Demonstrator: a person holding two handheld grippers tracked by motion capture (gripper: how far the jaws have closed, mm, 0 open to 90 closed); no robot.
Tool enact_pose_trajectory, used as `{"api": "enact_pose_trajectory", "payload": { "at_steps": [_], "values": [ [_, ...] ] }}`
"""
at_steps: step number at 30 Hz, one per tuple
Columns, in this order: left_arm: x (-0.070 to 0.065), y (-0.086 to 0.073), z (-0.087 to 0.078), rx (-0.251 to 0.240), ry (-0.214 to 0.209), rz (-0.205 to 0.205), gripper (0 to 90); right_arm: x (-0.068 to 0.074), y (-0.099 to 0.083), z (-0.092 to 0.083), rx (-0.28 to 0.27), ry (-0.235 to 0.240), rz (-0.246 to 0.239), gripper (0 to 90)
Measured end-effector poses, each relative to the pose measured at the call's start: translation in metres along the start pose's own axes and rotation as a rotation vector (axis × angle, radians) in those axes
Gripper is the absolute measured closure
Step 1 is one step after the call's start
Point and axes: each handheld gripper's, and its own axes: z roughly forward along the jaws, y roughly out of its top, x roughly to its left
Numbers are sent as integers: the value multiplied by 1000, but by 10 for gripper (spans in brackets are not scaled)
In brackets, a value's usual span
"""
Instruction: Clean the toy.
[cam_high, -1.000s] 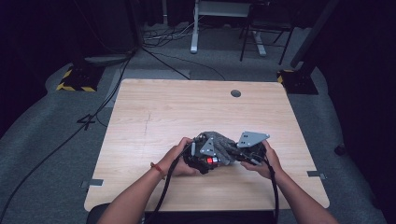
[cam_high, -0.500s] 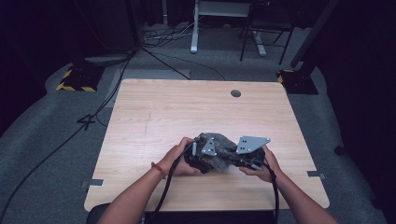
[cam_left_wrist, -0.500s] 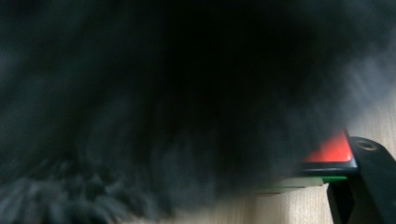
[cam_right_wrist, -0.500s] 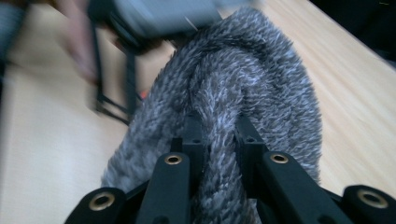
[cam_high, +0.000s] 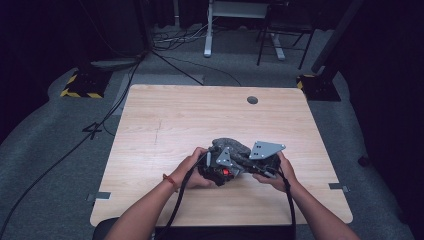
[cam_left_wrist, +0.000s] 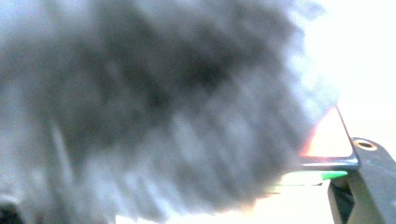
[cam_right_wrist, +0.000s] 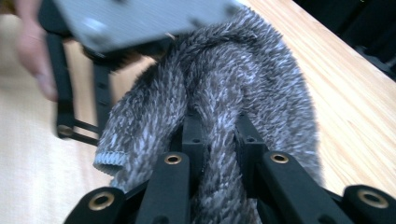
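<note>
A grey fuzzy cloth (cam_high: 231, 146) is bunched between both grippers at the near middle of the wooden table (cam_high: 165, 120). My left gripper (cam_high: 224, 167) and my right gripper (cam_high: 253, 165) face each other, almost touching. In the right gripper view my right gripper (cam_right_wrist: 218, 126) is shut on a twisted fold of the cloth (cam_right_wrist: 243, 79), and the left gripper's grey plate (cam_right_wrist: 140, 18) shows just beyond. The left gripper view is pressed up against the blurred cloth (cam_left_wrist: 163, 107), which hides the jaws.
A round cable hole (cam_high: 252, 100) sits near the table's far edge. Black cables (cam_high: 182, 197) trail from the grippers back along the forearms. Beyond the table lie a grey floor, desk legs (cam_high: 207, 30) and yellow-black striped bases (cam_high: 80, 85).
Both hands stay close together on the cloth. The right gripper has only wobbled a little.
</note>
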Motion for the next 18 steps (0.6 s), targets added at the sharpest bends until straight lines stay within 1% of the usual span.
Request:
{"api": "enact_pose_trajectory", "payload": {
  "at_steps": [1, 2, 3, 4, 5, 6, 7, 9, 10, 11, 12, 13, 15, 18],
  "values": [
    [0, 0, -1, -6, -3, 2, 338, -3, -3, -2, 3, -8, 11, 787],
    [-1, 0, -3, -19, -9, 0, 338, -3, -3, -2, 3, -8, 11, 787],
    [-1, 0, -5, -36, -14, -3, 338, -6, -6, -4, 12, -23, 17, 787],
    [-1, 0, -7, -48, -15, -2, 338, -14, -14, -8, 13, -17, 56, 787],
    [-2, 1, -9, -58, -14, 1, 338, -17, -18, -9, 13, -13, 76, 788],
    [-1, 0, -12, -82, -19, -5, 338, -20, -22, -10, 19, -10, 90, 788],
    [-1, 0, -12, -82, -19, -5, 338, -20, -22, -10, 19, -10, 90, 788],
    [-1, 0, -13, -93, -23, -11, 338, -22, -29, -10, 33, -3, 107, 788],
    [-1, 1, -13, -103, -27, -13, 338, -23, -32, -10, 32, 20, 123, 787],
    [-1, 1, -13, -103, -27, -13, 338, -23, -33, -10, 17, 47, 133, 788],
    [-2, 1, -12, -106, -26, -12, 338, -23, -33, -10, 17, 47, 133, 788],
    [-2, 3, -12, -119, -39, -7, 338, -21, -32, -9, 3, 85, 130, 787],
    [-3, 3, -12, -119, -35, -7, 337, -18, -31, -7, -10, 118, 133, 788],
    [-3, 2, -12, -117, -29, -3, 337, -16, -30, -6, -14, 120, 127, 788]
  ]
}}
